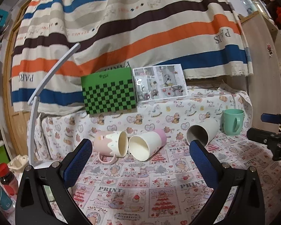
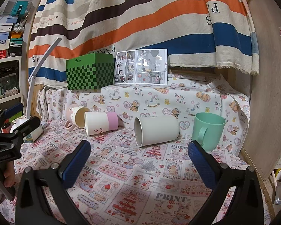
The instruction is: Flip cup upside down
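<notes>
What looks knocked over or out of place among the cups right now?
Three cups lie on their sides on the tablecloth: the pink drip mug, the white-and-pink cup beside it, and the plain white cup. Only the green mug stands upright. No spill or breakage shows.

Box behind cups

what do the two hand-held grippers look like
Both match: the left hand-held gripper and right hand-held gripper have black plastic frames with silver bolts, and two fingers faced with blue dimpled pads. No cables or markings show. No sleeve is visible.
</notes>
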Tool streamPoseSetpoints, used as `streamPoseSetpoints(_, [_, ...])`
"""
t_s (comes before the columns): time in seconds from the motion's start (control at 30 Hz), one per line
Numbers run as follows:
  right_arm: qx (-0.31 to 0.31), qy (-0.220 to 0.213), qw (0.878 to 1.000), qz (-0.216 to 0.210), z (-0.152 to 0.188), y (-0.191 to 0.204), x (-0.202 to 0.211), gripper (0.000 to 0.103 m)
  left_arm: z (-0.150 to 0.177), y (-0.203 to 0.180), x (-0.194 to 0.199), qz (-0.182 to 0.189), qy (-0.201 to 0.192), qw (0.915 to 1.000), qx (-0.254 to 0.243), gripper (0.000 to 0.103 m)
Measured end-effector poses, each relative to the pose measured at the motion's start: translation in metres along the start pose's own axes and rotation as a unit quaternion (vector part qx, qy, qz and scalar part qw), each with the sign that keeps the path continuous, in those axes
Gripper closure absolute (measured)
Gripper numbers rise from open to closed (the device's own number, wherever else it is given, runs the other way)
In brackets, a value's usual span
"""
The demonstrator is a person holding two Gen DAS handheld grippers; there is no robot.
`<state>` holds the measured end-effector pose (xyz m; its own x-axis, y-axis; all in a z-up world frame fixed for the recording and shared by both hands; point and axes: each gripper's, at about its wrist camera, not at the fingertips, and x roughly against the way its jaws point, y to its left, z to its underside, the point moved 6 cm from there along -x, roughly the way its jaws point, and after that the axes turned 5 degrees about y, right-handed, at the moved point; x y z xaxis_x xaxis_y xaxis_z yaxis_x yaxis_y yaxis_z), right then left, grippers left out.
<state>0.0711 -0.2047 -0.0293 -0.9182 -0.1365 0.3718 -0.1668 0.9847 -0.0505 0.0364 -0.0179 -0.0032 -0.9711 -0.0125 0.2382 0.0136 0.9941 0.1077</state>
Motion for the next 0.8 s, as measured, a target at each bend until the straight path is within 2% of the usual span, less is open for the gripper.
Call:
streamPoseSetpoints(0.1, [0.0,0.0,1.0,0.0,0.001,0.0,0.0,0.0,0.001,0.005,0.0,0.003,0.001,0.9999,0.014,0.0])
streamPoseSetpoints(0.5, [0.0,0.001,1.0,-0.001,0.0,0.0,0.0,0.0,0.002,0.006,-0.003,0.0,0.009,0.9999,0.013,0.0])
streamPoseSetpoints(0.8, [0.0,0.001,1.0,-0.001,0.0,0.0,0.0,0.0,0.006,0.016,-0.016,-0.004,0.043,0.9983,0.038,0.0])
